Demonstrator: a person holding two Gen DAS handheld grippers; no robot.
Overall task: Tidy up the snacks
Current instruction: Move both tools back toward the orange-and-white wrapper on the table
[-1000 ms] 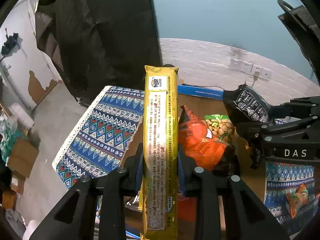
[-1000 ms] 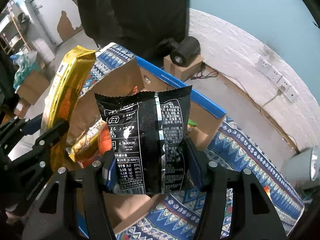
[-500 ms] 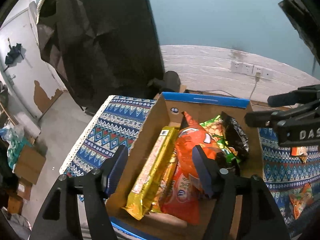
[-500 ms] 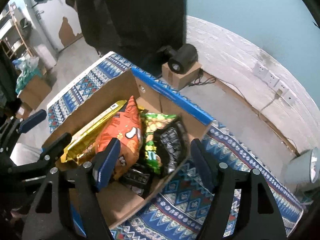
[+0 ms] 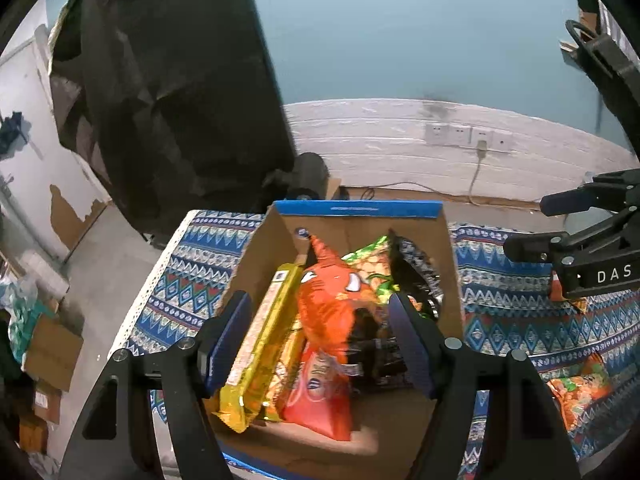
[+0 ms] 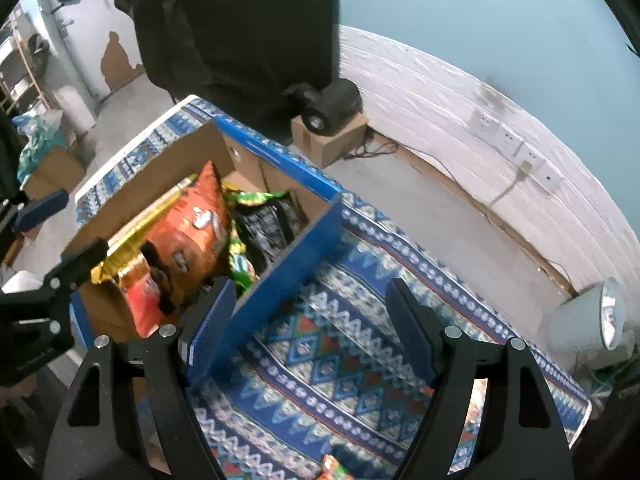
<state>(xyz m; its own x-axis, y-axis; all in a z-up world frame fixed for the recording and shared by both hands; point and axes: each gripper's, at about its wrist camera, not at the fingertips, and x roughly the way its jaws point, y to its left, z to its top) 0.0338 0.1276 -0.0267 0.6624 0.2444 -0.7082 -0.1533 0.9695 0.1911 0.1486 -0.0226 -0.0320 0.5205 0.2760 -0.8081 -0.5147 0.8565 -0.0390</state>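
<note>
A cardboard box with a blue rim [image 5: 360, 209] stands on the patterned cloth and holds several snacks: a long gold pack [image 5: 260, 344], an orange bag [image 5: 328, 312], a green bag [image 5: 372, 264] and a black bag [image 5: 416, 268]. My left gripper [image 5: 320, 340] is open and empty above the box. My right gripper [image 6: 310, 326] is open and empty, over the cloth just right of the box [image 6: 280, 264]. The gold pack [image 6: 120, 252], orange bag [image 6: 192, 224] and black bag [image 6: 268, 224] also show in the right wrist view.
Loose orange snack bags lie on the blue patterned tablecloth [image 5: 520, 320] at the right [image 5: 580, 392] and near the right view's bottom edge [image 6: 334, 468]. A black cloth hangs behind the table [image 5: 172, 92]. A white lamp [image 6: 588, 320] stands at the far right.
Both grippers have opened and let go: the gold pack and the black bag now lie in the box. Both grippers have drawn back; the right one has moved to the right over the cloth.
</note>
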